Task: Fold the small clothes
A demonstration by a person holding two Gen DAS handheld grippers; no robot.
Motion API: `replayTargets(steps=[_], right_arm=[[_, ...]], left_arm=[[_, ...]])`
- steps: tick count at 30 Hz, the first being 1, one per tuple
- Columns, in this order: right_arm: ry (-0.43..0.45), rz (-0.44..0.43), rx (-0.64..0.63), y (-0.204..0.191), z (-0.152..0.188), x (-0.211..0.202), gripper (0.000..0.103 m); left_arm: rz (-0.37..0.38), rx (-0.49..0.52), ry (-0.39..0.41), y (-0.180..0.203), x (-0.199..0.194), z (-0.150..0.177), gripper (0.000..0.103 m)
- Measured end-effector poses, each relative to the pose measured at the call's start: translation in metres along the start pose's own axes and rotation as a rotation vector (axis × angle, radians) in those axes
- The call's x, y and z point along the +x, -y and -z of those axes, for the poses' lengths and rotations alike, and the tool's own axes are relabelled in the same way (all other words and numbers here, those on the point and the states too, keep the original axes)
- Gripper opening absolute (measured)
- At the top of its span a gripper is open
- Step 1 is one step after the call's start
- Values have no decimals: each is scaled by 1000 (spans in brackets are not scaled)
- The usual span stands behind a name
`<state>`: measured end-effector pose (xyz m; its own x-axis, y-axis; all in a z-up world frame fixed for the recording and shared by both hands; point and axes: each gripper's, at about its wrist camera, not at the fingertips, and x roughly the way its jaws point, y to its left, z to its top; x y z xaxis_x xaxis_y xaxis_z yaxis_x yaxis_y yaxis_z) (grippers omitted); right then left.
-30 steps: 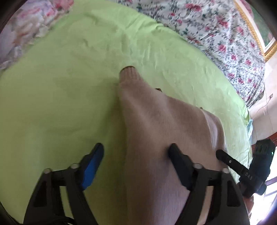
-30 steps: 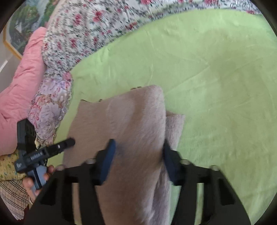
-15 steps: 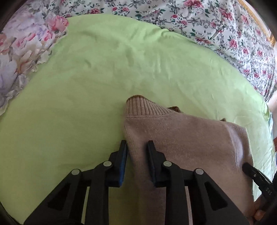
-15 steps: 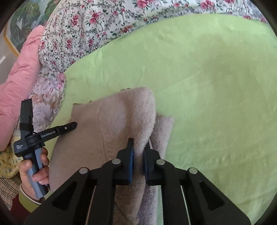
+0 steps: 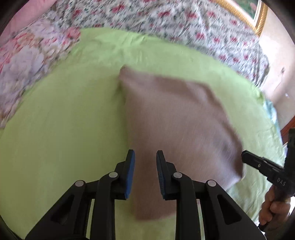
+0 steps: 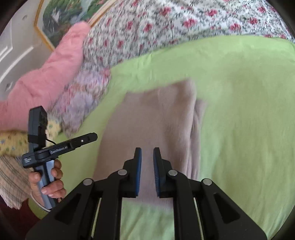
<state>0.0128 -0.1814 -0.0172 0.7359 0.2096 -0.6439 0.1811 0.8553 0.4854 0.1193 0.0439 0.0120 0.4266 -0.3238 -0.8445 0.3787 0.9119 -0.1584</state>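
Note:
A beige knit sweater (image 5: pixel 177 125) lies folded on the green sheet (image 5: pixel 64 129); it also shows in the right wrist view (image 6: pixel 153 121). My left gripper (image 5: pixel 144 157) hangs above the sweater's near left edge, its jaws a small gap apart and holding nothing. My right gripper (image 6: pixel 147 153) hangs above the sweater's near edge, jaws narrowly apart and empty. The other gripper shows at the edge of each view, the right one (image 5: pixel 265 166) and the left one (image 6: pixel 60 145). Both views are motion-blurred.
A floral quilt (image 5: pixel 184 22) lies behind the green sheet (image 6: pixel 248 110). A floral pillow (image 5: pixel 31 62) is at the left, a pink blanket (image 6: pixel 49 70) beside it. A framed picture (image 6: pixel 68 16) leans on the wall.
Both grippers closed on the sweater half a second ago, then let go and drew back and up. The sweater now lies flatter, folded over, with the cuff out of sight.

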Motion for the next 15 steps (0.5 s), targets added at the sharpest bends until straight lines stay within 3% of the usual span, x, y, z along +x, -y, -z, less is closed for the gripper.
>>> replayTargets(steps=[6,10,15], right_arm=[[-107,104,127,37,34,27,13],[-77,126,87,30,50,27,13],[-75,135,87,25,56,14,13]], left_arm=[[-19,-17,-73,-9,17,36,27],[-45,2,-55,-9,18,43,33],[-48,6,-37,-12,8,55,34]])
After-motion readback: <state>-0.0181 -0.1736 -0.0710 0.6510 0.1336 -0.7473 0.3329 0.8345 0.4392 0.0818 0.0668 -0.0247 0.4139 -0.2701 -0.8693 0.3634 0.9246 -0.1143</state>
